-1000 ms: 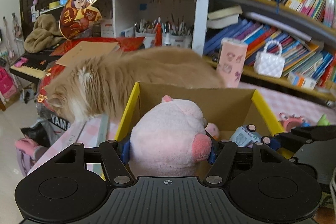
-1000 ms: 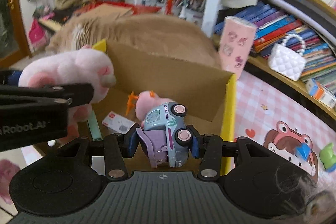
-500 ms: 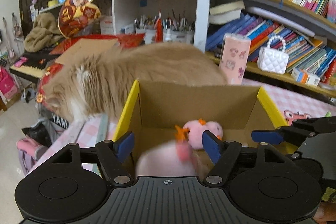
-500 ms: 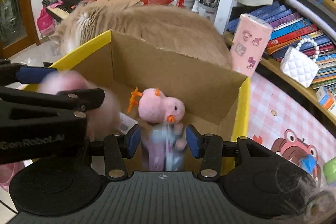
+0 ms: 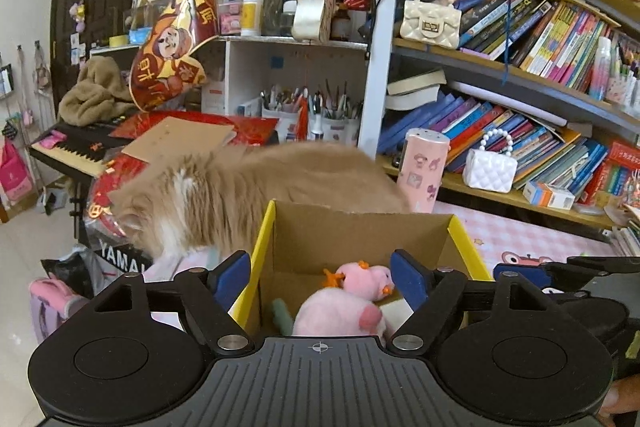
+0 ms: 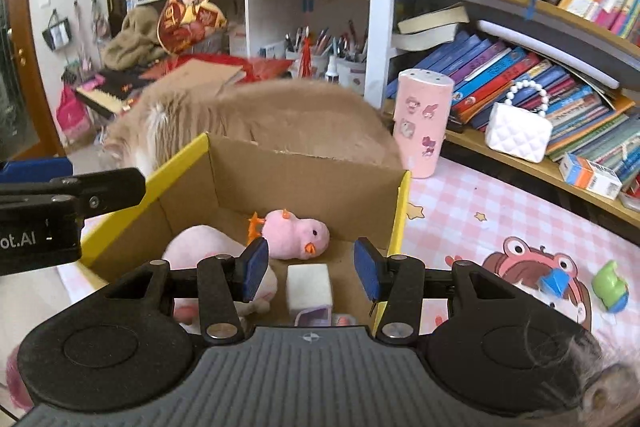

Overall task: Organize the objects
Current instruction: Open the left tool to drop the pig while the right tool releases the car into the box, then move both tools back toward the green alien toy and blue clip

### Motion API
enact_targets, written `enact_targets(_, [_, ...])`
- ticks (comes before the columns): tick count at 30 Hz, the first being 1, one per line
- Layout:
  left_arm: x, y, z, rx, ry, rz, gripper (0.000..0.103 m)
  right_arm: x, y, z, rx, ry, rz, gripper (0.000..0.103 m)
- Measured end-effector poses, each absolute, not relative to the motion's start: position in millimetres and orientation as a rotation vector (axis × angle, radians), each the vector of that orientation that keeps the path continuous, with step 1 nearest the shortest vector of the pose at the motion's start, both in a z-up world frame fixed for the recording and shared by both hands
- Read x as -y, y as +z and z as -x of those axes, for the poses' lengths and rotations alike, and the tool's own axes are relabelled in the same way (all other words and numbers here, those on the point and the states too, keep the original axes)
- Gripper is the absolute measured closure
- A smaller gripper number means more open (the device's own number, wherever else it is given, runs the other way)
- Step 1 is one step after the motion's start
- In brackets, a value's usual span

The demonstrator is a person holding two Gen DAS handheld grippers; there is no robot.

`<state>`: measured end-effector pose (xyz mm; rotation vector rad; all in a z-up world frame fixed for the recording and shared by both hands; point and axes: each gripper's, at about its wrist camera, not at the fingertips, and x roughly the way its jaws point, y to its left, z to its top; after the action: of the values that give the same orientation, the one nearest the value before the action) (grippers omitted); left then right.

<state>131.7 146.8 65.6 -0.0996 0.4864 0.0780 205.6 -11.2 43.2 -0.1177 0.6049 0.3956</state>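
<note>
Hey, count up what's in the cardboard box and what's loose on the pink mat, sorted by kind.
Plush toys in the cardboard box: 2, pink pig, pink duck
Toy trucks in it: 1, toy truck
Small plastic toys on the pink mat: 2, blue piece, green toy
Total: 5

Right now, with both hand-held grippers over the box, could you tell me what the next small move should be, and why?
Probably swing the right hand-held gripper right, toward the green toy and the blue toy on the pink mat. Both grippers are open and empty, the left hand-held gripper too, the plush toys lie in the cardboard box, and those two lie outside it.
</note>
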Motion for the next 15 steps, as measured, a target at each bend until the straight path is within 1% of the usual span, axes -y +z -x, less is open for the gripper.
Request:
enact_targets(4, [-150,67,-110,-0.487,0.088,0.102,0.021,18,51,-181,-0.591,0.379,0.076,0.057])
enact_targets(6, [-151,65,-100,-0.493,0.091,0.096,0.016,21,52,-167,-0.585,0.366,0.061,0.055])
enact_targets(8, [-152,60,-91,-0.510,0.099,0.078,0.015,23,51,-153,-0.584,0.352,0.045,0.053])
enact_targets(15, [-157,32,-62,-0.601,0.114,0.068,0.015,26,26,-112,-0.641,0.305,0.039,0.053])
